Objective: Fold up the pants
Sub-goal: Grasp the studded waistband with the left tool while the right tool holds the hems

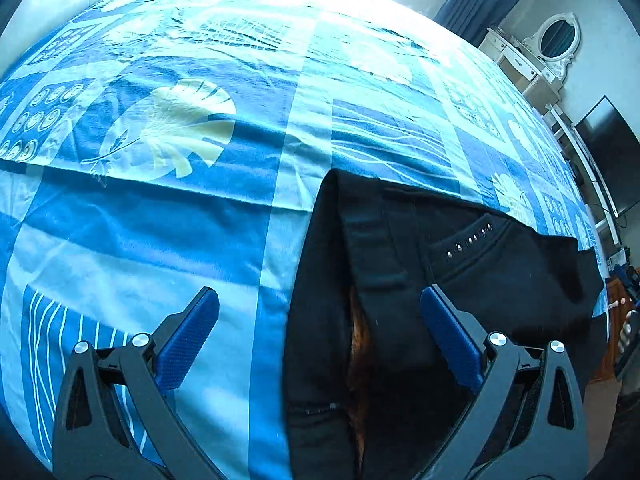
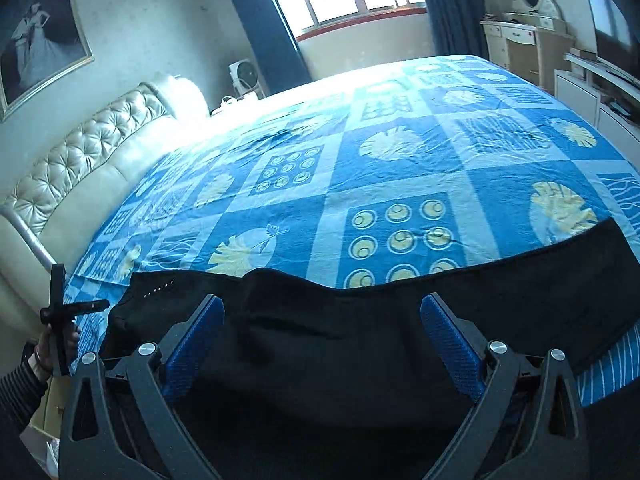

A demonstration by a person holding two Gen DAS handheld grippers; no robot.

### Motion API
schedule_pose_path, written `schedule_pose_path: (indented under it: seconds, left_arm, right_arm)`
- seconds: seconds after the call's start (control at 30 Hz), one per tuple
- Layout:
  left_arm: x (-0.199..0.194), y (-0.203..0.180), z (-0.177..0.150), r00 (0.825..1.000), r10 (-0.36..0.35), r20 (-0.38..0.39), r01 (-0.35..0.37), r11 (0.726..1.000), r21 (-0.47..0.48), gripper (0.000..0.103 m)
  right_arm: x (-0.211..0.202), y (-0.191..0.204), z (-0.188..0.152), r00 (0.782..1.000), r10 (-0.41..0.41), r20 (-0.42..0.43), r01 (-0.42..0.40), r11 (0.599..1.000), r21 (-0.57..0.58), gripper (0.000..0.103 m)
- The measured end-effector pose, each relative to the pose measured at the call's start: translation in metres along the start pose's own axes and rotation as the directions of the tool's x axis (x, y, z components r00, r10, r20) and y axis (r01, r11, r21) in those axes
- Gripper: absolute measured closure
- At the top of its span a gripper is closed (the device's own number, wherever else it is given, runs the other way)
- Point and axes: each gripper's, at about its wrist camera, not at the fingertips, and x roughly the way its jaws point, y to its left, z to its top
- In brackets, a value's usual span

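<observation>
Bedroom; blue patchwork bedspread [image 2: 400, 168]. Black pants [image 2: 340, 340] laid flat along near edge. Left gripper [image 1: 320, 320], right gripper [image 2: 322, 328]: fingers spread, holding nothing. Advice: pinch waistband and hem corners squarely, fold evenly.

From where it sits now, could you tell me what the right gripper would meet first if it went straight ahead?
Most likely the black pants: the open right gripper points at them, with the bedspread beyond. Depth is hard to judge.

I see the black fabric pants [image 2: 360, 332] lying on the blue patterned bedspread [image 2: 400, 168], near its front edge, the tufted cream headboard [image 2: 80, 160] at left.
</observation>
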Motion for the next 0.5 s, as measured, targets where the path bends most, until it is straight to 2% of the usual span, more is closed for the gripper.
schedule_pose_path:
  seconds: [0.17,0.33,0.4,0.43,0.5]
  left_arm:
    - [0.041,-0.007,0.035,0.998,-0.039,-0.053,0.044,0.996,0.084,0.002]
    - [0.06,-0.019,0.045,0.998,-0.038,-0.059,0.05,0.973,0.224,0.007]
    - [0.062,-0.018,0.048,0.998,-0.027,-0.049,0.039,0.966,0.255,0.021]
    - [0.062,-0.017,0.05,0.998,-0.031,-0.048,0.042,0.966,0.254,0.024]
    - [0.062,-0.013,0.056,0.996,-0.063,-0.056,0.074,0.969,0.234,0.04]
  right_arm:
    - [0.055,0.032,0.019,0.989,0.078,-0.126,-0.084,0.995,-0.046,0.005]
    - [0.086,0.045,0.039,0.975,0.096,-0.201,-0.115,0.99,-0.082,0.005]
    - [0.1,0.047,0.047,0.965,0.104,-0.241,-0.133,0.986,-0.106,0.005]
    - [0.107,0.047,0.049,0.959,0.105,-0.264,-0.141,0.983,-0.12,0.005]
    - [0.121,0.05,0.052,0.949,0.089,-0.303,-0.141,0.978,-0.156,0.005]
